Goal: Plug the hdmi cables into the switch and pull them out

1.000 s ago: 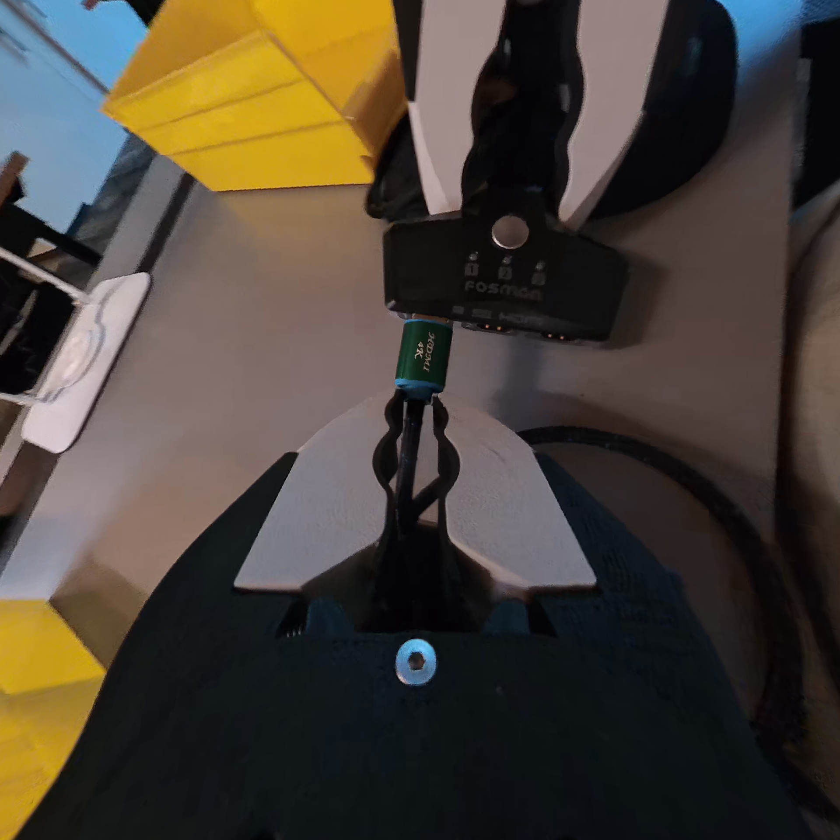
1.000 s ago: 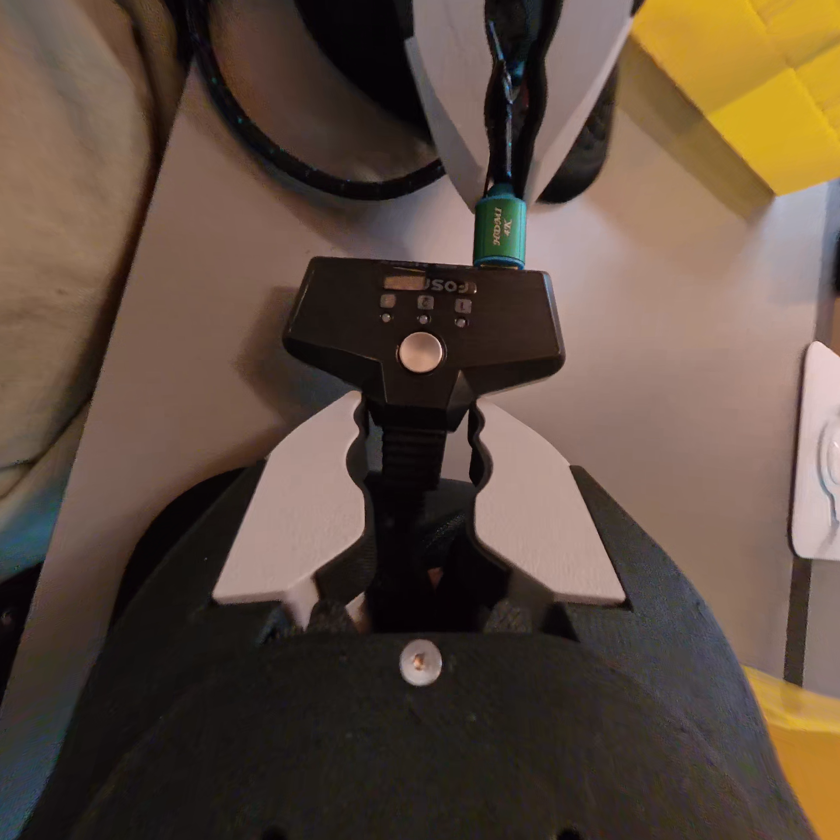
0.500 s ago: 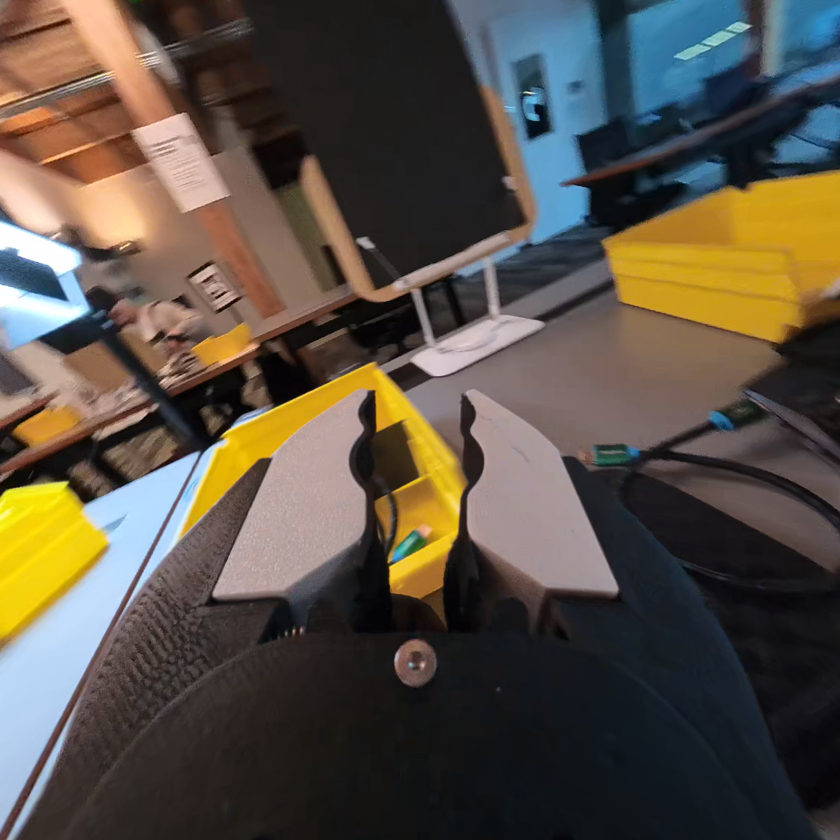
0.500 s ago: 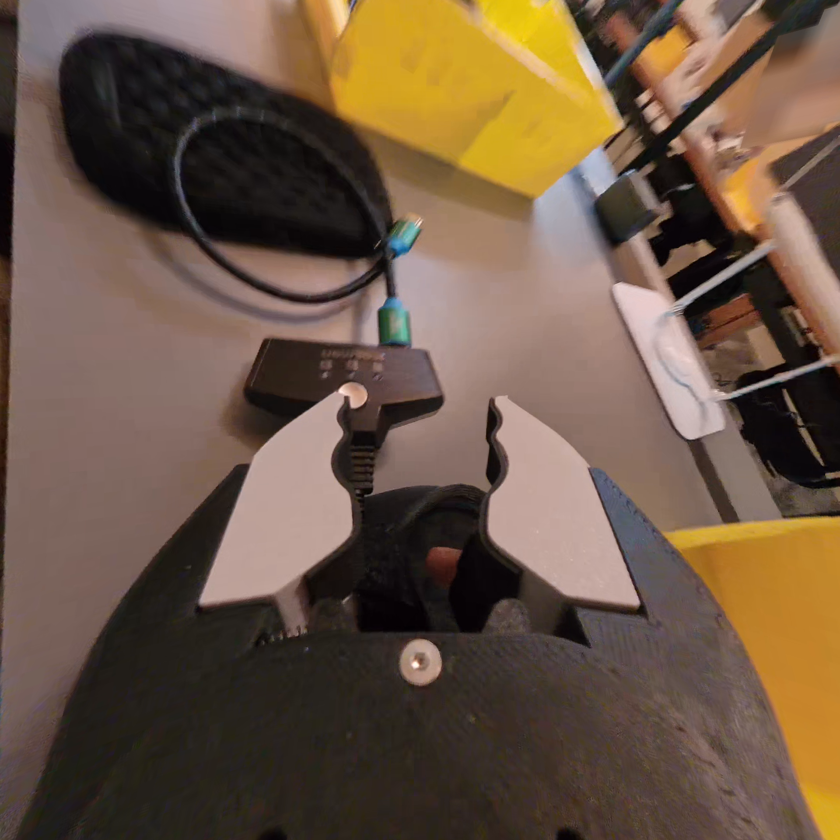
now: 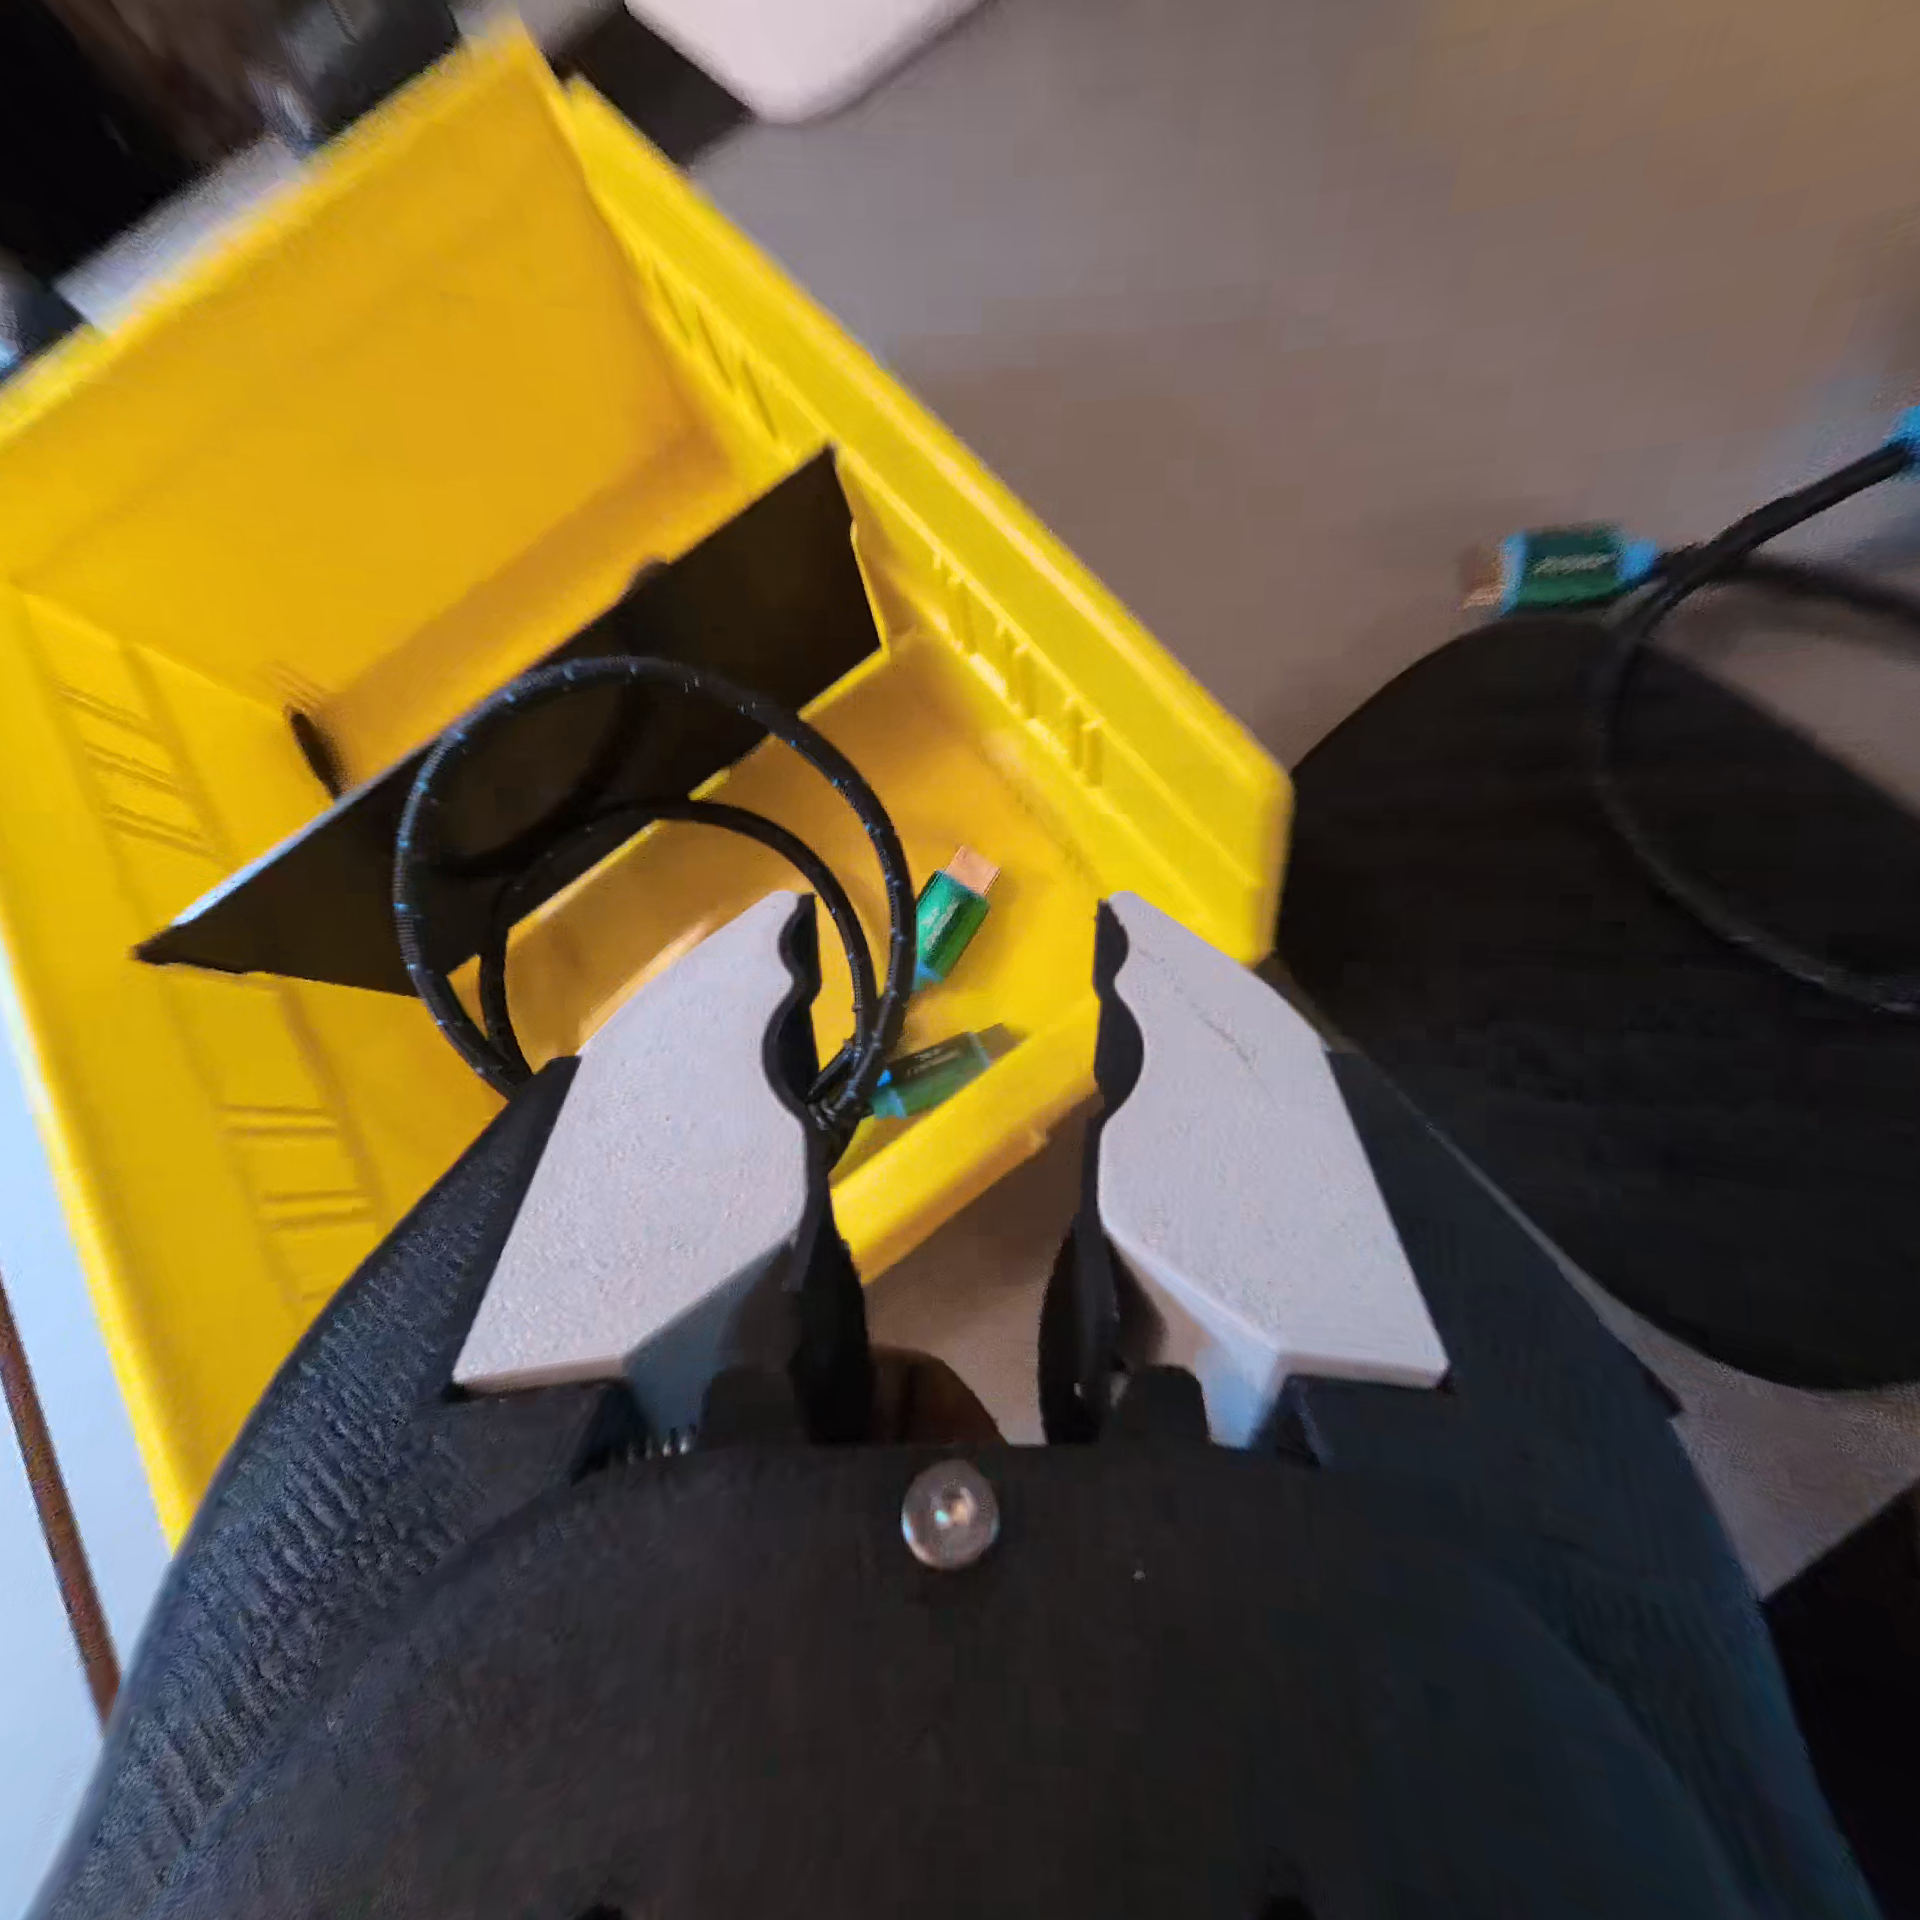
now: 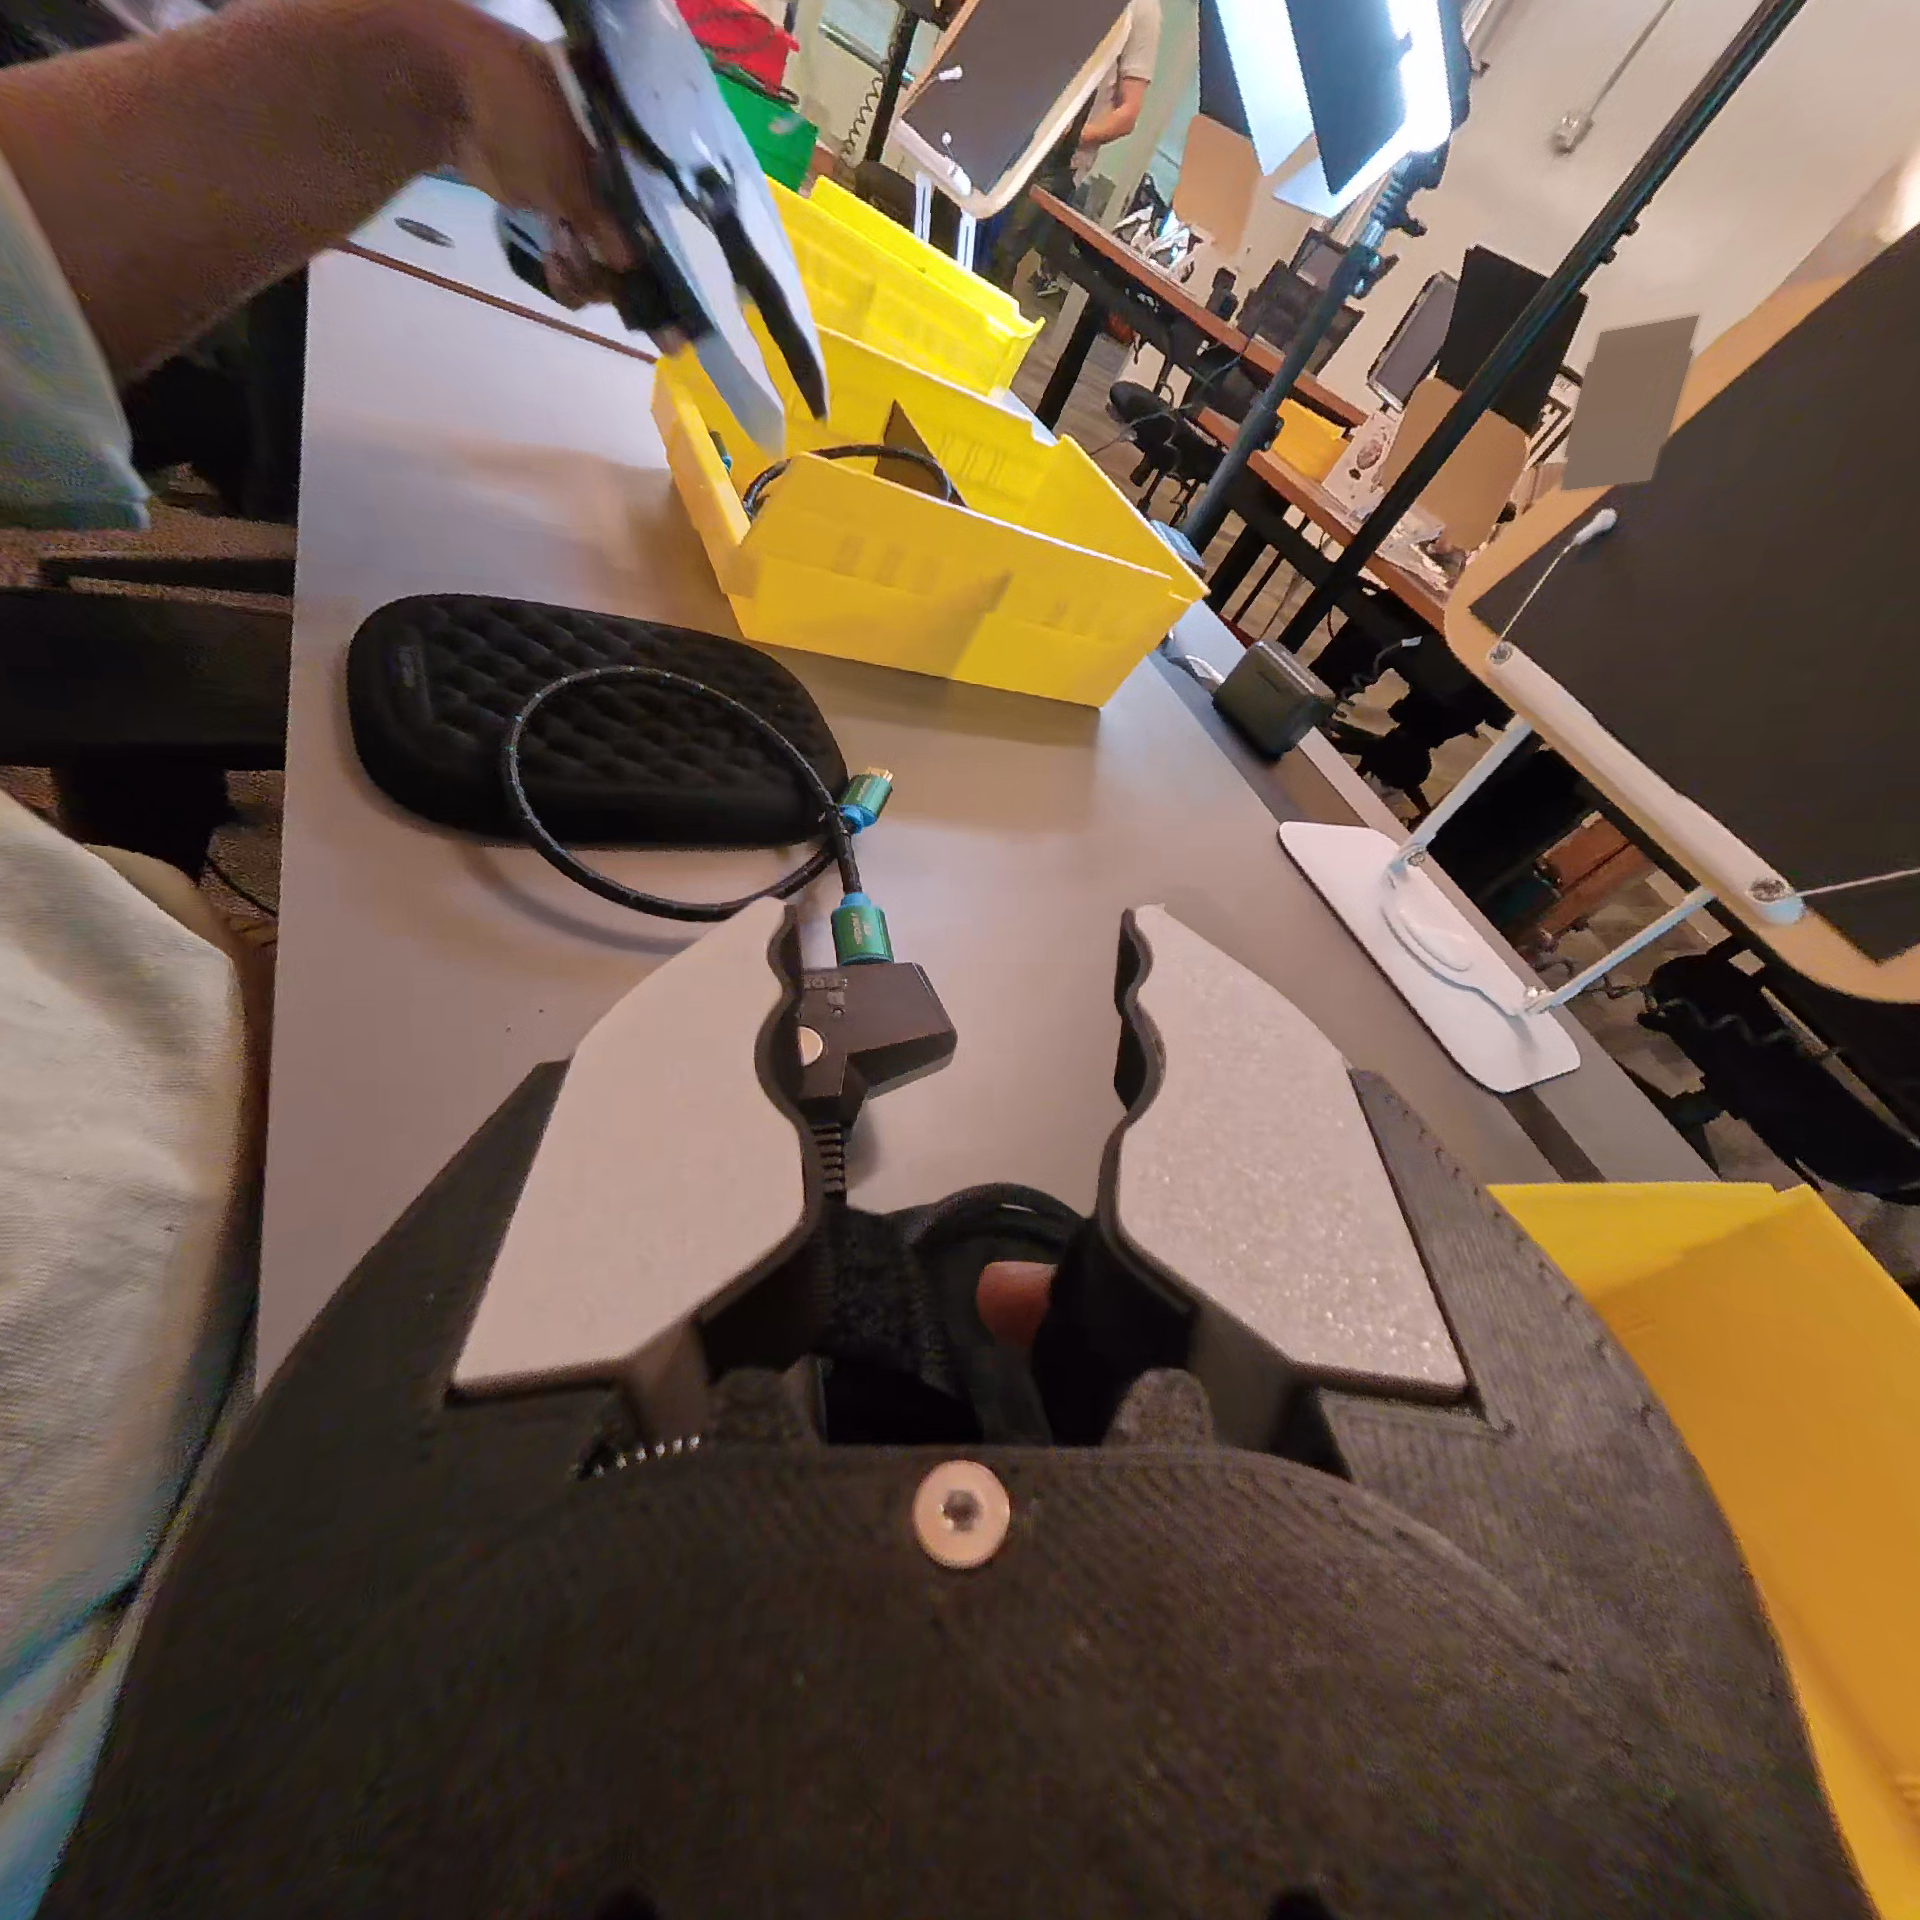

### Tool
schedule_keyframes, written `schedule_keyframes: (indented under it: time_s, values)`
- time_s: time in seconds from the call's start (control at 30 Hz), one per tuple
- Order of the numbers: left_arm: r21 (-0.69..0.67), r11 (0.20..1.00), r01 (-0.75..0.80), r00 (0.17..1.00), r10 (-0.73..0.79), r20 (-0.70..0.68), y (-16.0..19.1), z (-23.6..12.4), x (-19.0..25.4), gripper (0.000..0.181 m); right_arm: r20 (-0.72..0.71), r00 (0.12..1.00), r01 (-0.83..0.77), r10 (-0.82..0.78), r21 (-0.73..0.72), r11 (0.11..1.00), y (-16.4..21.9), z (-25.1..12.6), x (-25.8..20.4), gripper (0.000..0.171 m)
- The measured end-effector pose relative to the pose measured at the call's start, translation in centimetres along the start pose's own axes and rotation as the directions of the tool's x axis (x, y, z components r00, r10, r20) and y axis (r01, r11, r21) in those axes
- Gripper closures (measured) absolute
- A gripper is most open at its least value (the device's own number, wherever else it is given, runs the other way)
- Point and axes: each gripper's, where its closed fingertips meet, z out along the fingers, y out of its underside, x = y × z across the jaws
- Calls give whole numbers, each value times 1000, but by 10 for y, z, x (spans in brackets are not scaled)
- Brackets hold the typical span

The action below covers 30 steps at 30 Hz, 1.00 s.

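On the grey table top (image 6: 436,499), the yellow plastic bin (image 5: 343,436) holds a second coiled black braided HDMI cable (image 5: 665,831), not yet plugged in. The small black HDMI switch (image 6: 873,1023) lies on the table with one green-ended cable plug (image 6: 862,932) seated. The left gripper (image 5: 951,997) hovers spread and empty over the bin. The right gripper (image 6: 956,997) is spread, empty, near the switch. Judgement: one insertion done; the remaining insertions and all removals are left.
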Motion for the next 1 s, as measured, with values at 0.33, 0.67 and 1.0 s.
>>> schedule_keyframes:
  time_s: [0.33, 0.67, 1.0]
  values:
    - [-189, 982, -11, 999, 20, 46, 29, 53, -26, 174, -42, 998, 39, -37, 46, 998, -2, 0, 4, 119]
    - [683, 724, 99, 970, -223, 96, -65, -71, -40, 175, -54, 993, 109, -107, 34, 993, -8, 6, -4, 123]
    - [901, 139, 410, 910, -126, -395, -124, -164, 77, 175, -34, 985, 171, -168, 215, 962, -53, 42, -50, 125]
